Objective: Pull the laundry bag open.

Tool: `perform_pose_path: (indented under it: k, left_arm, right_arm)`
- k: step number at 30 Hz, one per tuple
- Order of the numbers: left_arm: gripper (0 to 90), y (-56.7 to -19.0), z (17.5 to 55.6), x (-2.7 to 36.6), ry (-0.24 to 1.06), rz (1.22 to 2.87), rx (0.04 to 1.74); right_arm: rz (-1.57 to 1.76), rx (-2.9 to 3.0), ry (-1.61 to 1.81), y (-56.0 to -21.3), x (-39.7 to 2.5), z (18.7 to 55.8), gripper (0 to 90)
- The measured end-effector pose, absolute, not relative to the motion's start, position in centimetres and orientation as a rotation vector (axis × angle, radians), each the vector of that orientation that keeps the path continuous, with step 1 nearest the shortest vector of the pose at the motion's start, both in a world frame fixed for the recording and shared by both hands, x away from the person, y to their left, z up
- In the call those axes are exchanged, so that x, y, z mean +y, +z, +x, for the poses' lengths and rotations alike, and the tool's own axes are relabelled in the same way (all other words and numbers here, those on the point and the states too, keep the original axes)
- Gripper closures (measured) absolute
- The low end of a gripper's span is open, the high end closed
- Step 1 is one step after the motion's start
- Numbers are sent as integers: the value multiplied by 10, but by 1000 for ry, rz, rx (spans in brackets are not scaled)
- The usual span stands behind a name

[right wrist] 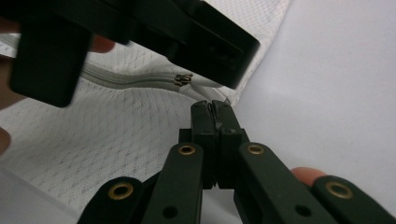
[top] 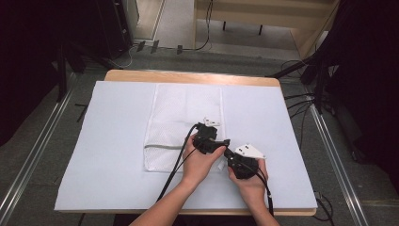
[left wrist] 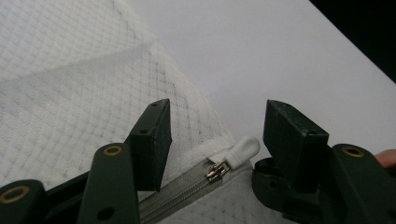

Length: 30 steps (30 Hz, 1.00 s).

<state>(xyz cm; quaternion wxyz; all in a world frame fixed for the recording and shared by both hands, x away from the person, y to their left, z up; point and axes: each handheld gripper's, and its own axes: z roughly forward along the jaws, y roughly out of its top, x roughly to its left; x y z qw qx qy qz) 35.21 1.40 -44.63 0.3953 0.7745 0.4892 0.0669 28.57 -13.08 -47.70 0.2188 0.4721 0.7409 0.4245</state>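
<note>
Bag: white mesh bag (top: 183, 125) lies flat mid-surface (top: 108, 141), zipper (left wrist: 187, 189) along near edge.
Left tool (left wrist: 215, 135): jaws apart, straddling white zipper pull (left wrist: 243, 150).
Right tool (right wrist: 214, 116): jaws pressed together at bag's corner; whether they pinch fabric, cannot tell.

Both tongs (top: 210, 138) (top: 243, 165) are black, with brass-ringed rivets; white three-cornered plates sit on top; black cables trail back; forearms bare.

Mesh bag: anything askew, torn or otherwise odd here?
Nothing stands out. The mesh bag lies flat on the white sheet, no tears visible. The zipper pull sits at the bag's corner between the open left gripper jaws; the right gripper is shut.
</note>
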Motion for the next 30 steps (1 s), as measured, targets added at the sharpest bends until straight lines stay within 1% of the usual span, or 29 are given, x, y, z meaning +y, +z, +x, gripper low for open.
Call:
perform_pose_path:
  k: [2, 5, 6, 9, 12, 13, 15, 16, 18, 19, 21, 22, 26, 30]
  left_arm:
    - [423, -449, 353, 12, 182, 1989, 1251]
    - [479, -449, 354, 14, 179, 1988, 1252]
    - [479, -448, 354, 16, 175, 1988, 1251]
    - [568, -444, 353, 20, 153, 1972, 1240]
    - [580, -441, 353, 26, 129, 1962, 1231]
    - [624, -440, 353, 29, 108, 1956, 1227]
    - [656, -440, 353, 32, 63, 1947, 1219]
    - [656, -440, 353, 34, 43, 1940, 1214]
    - [701, -440, 351, 37, 27, 1938, 1208]
    - [741, -440, 350, 40, 9, 1930, 1203]
    - [776, -440, 350, 41, 1, 1930, 1198]
    - [776, -441, 349, 42, -6, 1925, 1196]
    - [830, -443, 348, 48, -14, 1917, 1193]
    - [854, -445, 348, 53, -38, 1920, 1185]
  right_arm:
    - [1302, 2055, 1175, -477, -130, 285, 900]
    - [1297, 2054, 1175, -477, -131, 285, 900]
    - [1297, 2054, 1175, -477, -131, 285, 900]
    - [1293, 2055, 1173, -477, -131, 285, 900]
    - [1299, 2048, 1171, -477, -131, 286, 900]
    - [1303, 2045, 1176, -477, -132, 286, 900]
    - [1308, 2037, 1177, -476, -132, 286, 900]
    - [1308, 2037, 1177, -476, -132, 286, 900]
    - [1309, 2036, 1179, -476, -133, 287, 900]
    - [1313, 2034, 1179, -476, -133, 286, 900]
    - [1314, 2033, 1180, -476, -133, 286, 900]
    - [1313, 2033, 1180, -476, -133, 286, 900]
    - [1314, 2033, 1179, -476, -133, 287, 900]
    - [1309, 2029, 1188, -475, -134, 287, 900]
